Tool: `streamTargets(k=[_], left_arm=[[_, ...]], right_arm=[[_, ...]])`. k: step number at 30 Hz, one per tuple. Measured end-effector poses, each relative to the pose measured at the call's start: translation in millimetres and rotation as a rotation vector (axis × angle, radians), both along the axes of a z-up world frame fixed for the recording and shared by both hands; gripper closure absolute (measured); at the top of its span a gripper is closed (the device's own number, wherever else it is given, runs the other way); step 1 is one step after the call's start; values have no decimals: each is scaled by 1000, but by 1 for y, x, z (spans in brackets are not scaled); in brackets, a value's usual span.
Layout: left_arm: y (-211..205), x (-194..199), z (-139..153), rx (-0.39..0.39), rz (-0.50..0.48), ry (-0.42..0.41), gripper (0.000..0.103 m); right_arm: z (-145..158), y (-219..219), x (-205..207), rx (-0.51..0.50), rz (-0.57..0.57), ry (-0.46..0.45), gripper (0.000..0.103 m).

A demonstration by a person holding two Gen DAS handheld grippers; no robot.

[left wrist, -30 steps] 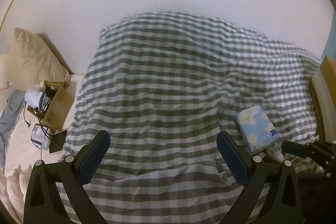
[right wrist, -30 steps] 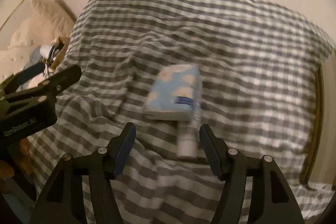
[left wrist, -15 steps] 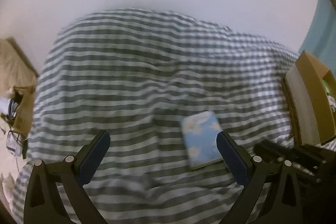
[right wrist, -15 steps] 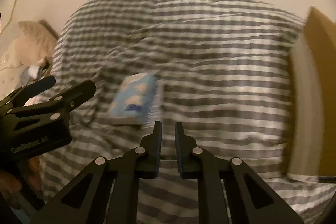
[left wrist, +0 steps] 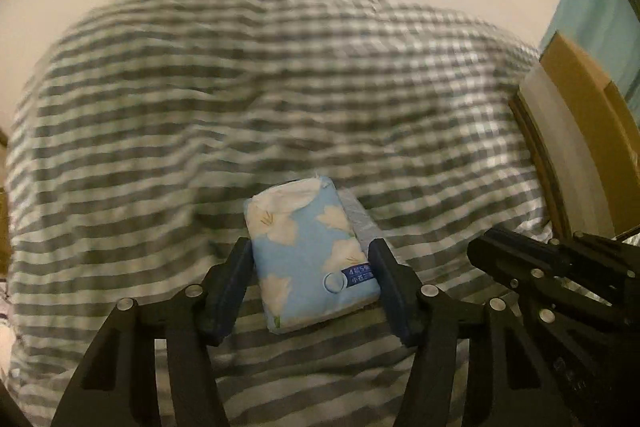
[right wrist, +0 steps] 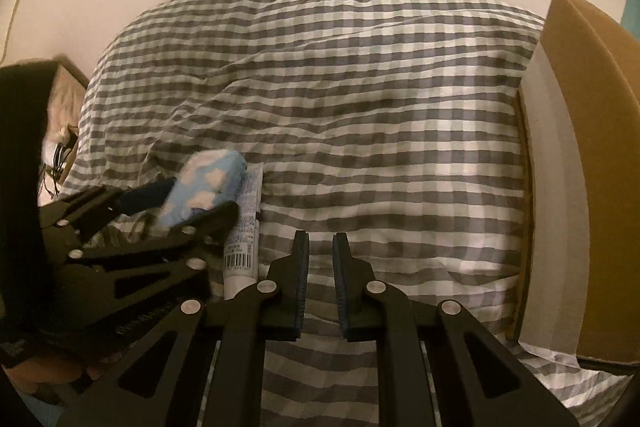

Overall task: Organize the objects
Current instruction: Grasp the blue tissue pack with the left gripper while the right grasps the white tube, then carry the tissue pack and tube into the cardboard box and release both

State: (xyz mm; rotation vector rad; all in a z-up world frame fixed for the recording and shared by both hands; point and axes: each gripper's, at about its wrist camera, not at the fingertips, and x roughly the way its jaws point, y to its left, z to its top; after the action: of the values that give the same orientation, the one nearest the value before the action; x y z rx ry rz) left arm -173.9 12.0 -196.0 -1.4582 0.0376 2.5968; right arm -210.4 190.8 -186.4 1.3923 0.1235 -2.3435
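Observation:
A light blue tissue pack (left wrist: 312, 251) with white flowers lies on the grey checked duvet (left wrist: 240, 107). My left gripper (left wrist: 314, 275) straddles it, one finger on each side, touching or nearly touching its edges. In the right wrist view the same pack (right wrist: 208, 187) sits between the left gripper's fingers (right wrist: 160, 199). A white tube (right wrist: 244, 227) with a barcode lies beside the pack. My right gripper (right wrist: 320, 267) is nearly shut and empty, just right of the tube, above the duvet (right wrist: 360, 107).
An open cardboard box (right wrist: 580, 167) stands at the right edge of the bed, also in the left wrist view (left wrist: 580, 131). A white wall is behind the bed. A small box and clutter (right wrist: 60, 147) sit at the far left.
My left gripper has swung right and down onto the tissue pack and narrowed around it. My right gripper closed from open and moved right, off the tube.

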Motion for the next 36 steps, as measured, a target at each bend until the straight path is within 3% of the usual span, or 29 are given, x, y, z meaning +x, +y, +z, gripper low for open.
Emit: streamTargets(k=[4, 8, 15, 18, 19, 22, 27, 31, 36], left_arm=[[-23, 13, 13, -43, 63, 38, 43], [-36, 14, 9, -104, 99, 25, 43], [-49, 10, -6, -63, 133, -15, 43], [-47, 13, -6, -66, 128, -17, 43], [-47, 14, -4, -66, 127, -13, 43], [-48, 27, 8, -78, 123, 5, 43], [-50, 55, 62, -99, 117, 86, 43], [-35, 80, 128, -98, 108, 209, 43], [11, 113, 204, -56, 42, 376, 43]], right_arm=[[2, -7, 4, -17, 46, 14, 89], [-1, -32, 7, -10, 129, 19, 75], [-28, -59, -5, 55, 173, -62, 64], [-34, -62, -6, 71, 173, -77, 65], [-32, -61, -4, 68, 172, -65, 78], [-20, -58, 5, 58, 169, -12, 79], [37, -48, 42, 84, 202, 129, 79], [103, -21, 77, 86, 209, 255, 79], [199, 35, 118, 64, 160, 428, 79]])
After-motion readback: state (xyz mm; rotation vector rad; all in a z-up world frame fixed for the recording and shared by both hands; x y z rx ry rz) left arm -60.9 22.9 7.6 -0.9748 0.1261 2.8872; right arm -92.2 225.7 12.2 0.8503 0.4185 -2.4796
